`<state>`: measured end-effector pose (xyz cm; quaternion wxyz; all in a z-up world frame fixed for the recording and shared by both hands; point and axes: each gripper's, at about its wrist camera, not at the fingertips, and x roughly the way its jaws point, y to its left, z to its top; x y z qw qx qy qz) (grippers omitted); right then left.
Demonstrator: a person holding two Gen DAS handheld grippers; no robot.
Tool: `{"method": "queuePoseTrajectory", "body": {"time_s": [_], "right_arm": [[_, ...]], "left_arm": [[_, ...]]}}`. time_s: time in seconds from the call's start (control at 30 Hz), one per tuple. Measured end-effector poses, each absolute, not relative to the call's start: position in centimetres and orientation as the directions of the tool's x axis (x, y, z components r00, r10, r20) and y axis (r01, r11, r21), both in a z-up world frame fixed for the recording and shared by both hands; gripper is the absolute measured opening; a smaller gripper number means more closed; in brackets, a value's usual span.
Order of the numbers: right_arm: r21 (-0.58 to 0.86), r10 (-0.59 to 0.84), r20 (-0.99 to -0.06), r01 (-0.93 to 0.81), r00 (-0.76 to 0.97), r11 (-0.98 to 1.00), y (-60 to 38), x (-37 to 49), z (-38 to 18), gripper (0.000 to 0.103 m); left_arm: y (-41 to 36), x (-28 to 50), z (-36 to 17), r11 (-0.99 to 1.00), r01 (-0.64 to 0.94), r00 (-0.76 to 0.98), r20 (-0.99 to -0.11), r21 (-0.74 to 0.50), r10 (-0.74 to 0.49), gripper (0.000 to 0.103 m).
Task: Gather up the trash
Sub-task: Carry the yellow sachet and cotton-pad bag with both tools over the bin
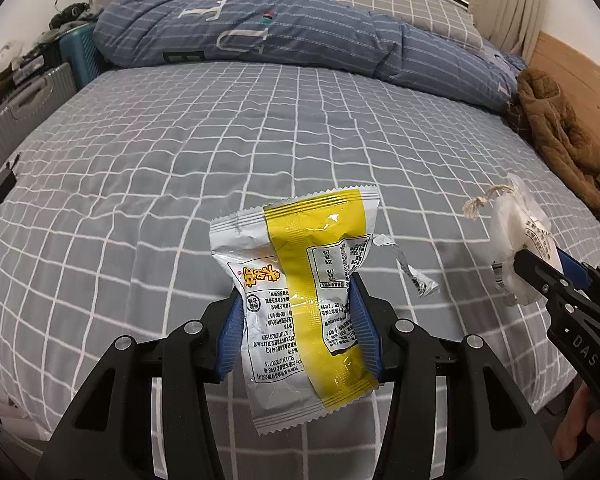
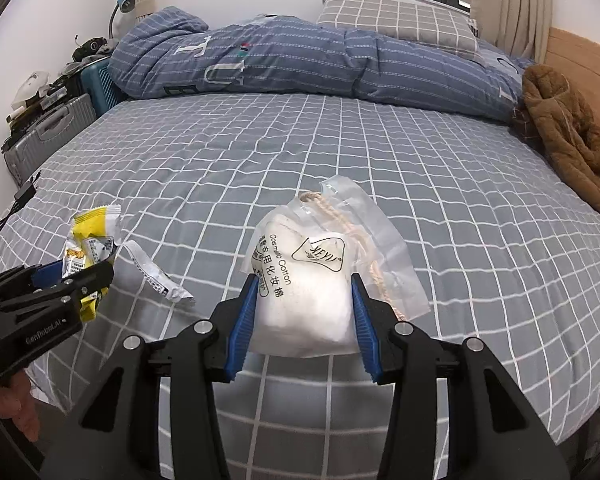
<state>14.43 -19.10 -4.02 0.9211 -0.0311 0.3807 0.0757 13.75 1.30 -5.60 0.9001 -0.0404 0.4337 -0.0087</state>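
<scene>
Left tool (image 1: 296, 320) state: pinching the yellow-and-silver snack wrapper (image 1: 300, 280) across its lower half between the 2 blue pads; wrapper lifted clear of the bed (image 1: 140, 160), upper half standing free above the pads.

Right tool (image 2: 304, 316) state: pinching the cosmetic cotton pouch (image 2: 304, 280) at its bulging white body; clear outer film and cord drawstring (image 2: 352, 228) hanging loose outside the grip.

Remaining trash: 1 torn silver wrapper strip (image 2: 156, 276) lying on the checked sheet between the 2 tools, untouched.

Risk 1, wrapper slip: foil film slick and crumpled; grip placed low on the packet. Probable cause of loss: quick swing or tilt letting the free upper half lever the film out of the pads.

Risk 2, pouch slip: soft cotton filling compressible; pads pressing on padding, not on a firm edge. Probable cause of loss: filling shifting inside the clear film, loosening the hold.

Risk 3, cord snag: loose drawstring end dangling beside the right pad. Probable cause: catching on bedding or on the rim of a bin during release.

Risk 4, missed item: both tools occupied, so no free tool for the silver strip. Probable cause of incomplete task: departure to disposal with no return pass.

Risk 5, tool collision: tools close together over the bed edge. Probable cause: converging paths during carry.

Disposal container: not visible in either view.
</scene>
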Motion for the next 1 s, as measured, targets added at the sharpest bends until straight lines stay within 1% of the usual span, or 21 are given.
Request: {"method": "queuePoseTrajectory", "body": {"time_s": [1.0], "right_arm": [[-0.012,0.111,-0.675,-0.161,0.729,0.987,-19.5,2.6,-1.7,0.043]], "left_arm": [[-0.7,2.8,-3.3,0.996,0.031,0.645,-0.759,-0.089,-0.088,0.048]]}}
